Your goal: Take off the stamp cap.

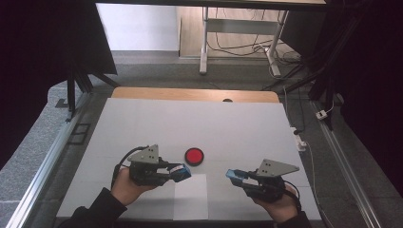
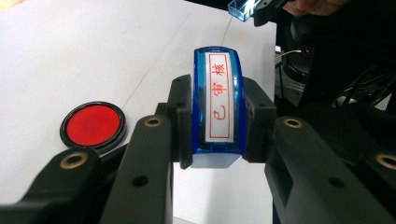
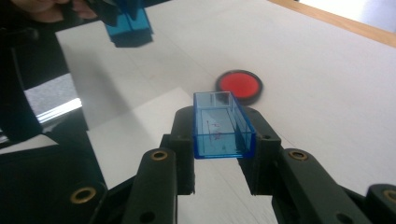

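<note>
Left gripper (image 2: pixel 217 126) jaws pinch blue stamp (image 2: pixel 217 100), label up. Right gripper (image 3: pixel 223 140) jaws pinch clear blue cap (image 3: pixel 222 126). Both held above white sheet (image 1: pixel 191 202); red ink pad (image 1: pixel 194 156) between, farther back.

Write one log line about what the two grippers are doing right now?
left gripper: shut on stamp | right gripper: shut on cap | ink pad: on table, open, untouched

Red print inside the blue cap (image 3: pixel 223 131) too faint to read
</note>
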The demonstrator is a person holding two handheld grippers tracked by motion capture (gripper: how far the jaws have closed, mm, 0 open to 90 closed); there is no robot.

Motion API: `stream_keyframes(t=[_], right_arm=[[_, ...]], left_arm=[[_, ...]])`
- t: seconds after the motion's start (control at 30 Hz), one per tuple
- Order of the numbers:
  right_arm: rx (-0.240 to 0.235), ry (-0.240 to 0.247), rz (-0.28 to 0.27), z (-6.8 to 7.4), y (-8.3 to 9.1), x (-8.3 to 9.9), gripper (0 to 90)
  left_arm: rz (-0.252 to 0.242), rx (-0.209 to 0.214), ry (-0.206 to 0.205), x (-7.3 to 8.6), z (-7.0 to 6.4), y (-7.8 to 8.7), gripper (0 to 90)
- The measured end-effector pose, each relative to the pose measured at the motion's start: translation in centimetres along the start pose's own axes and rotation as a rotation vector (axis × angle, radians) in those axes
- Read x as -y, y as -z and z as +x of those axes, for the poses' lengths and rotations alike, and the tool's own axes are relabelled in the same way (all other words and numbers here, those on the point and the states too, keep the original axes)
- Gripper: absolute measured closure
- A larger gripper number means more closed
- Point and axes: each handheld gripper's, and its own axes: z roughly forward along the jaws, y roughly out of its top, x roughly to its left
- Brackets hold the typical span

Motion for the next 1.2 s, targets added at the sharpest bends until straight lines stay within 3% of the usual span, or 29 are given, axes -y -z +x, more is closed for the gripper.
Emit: stream_keyframes(t=[0.17,0.6,1.2], right_arm=[[0.047,-0.003,0.001,-0.2,0.8,0.6,68.7],[0.148,-0.066,-0.024,-1.2,3.2,2.0,68.8],[0.217,-0.117,-0.024,-1.8,5.0,3.7,68.8]], left_arm=[[0.003,-0.004,0.003,0.1,0.0,0.0,69.4],[0.026,-0.013,0.015,0.2,0.3,-0.7,69.3],[0.046,-0.022,0.024,0.2,0.7,-1.3,69.3]])
